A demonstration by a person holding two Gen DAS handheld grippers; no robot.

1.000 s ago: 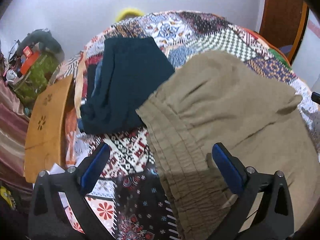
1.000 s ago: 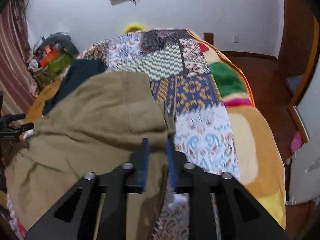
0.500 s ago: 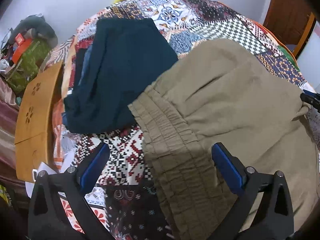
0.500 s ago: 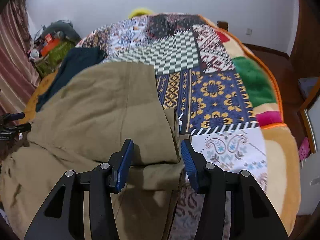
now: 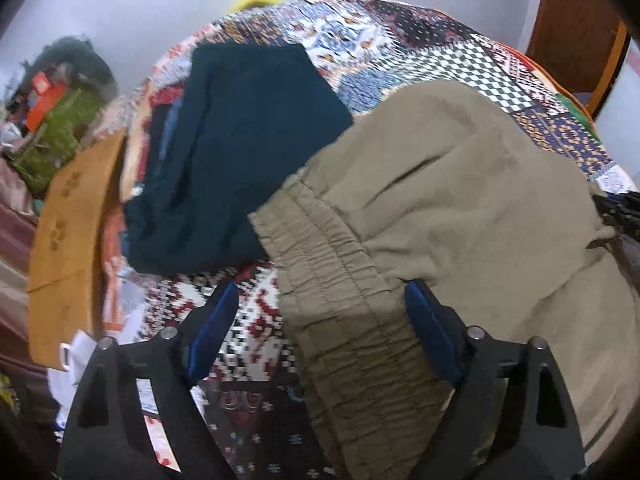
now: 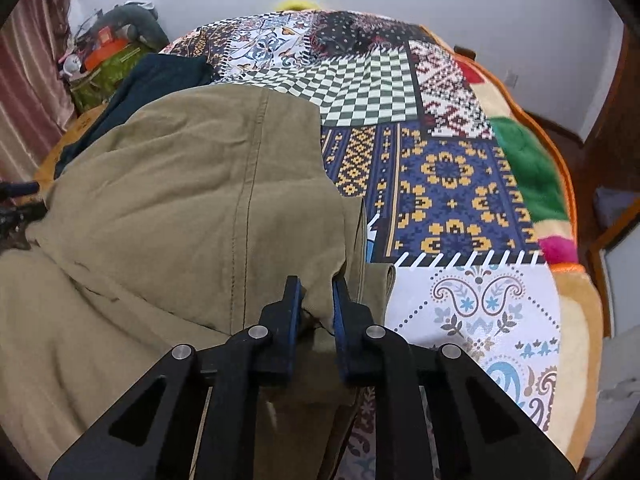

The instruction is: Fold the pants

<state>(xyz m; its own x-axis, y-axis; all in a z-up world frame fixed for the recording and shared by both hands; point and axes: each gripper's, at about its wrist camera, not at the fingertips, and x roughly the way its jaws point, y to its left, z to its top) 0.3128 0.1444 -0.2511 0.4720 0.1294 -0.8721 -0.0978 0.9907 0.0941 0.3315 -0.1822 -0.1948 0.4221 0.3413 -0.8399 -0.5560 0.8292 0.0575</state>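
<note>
Left wrist: my left gripper (image 5: pixel 320 328) spread wide over elastic waistband of khaki pants (image 5: pixel 460 200) on patchwork quilt (image 5: pixel 400 36); navy garment (image 5: pixel 240 152) just beside

Right wrist: my right gripper (image 6: pixel 316 300) clamped on folded pants edge (image 6: pixel 320 300); pants left of blue patch

Even, soft indoor light, moderately bright; no glare, only faint shadows in cloth folds. Strong fisheye bulge in both views, dark vignette at the corners. Left wrist view shows motion smear, worst at the left edge, where the wooden board (image 5: pixel 66 248) blurs. Right wrist view sharper; the quilt (image 6: pixel 448 184) pattern reads crisp.
</note>
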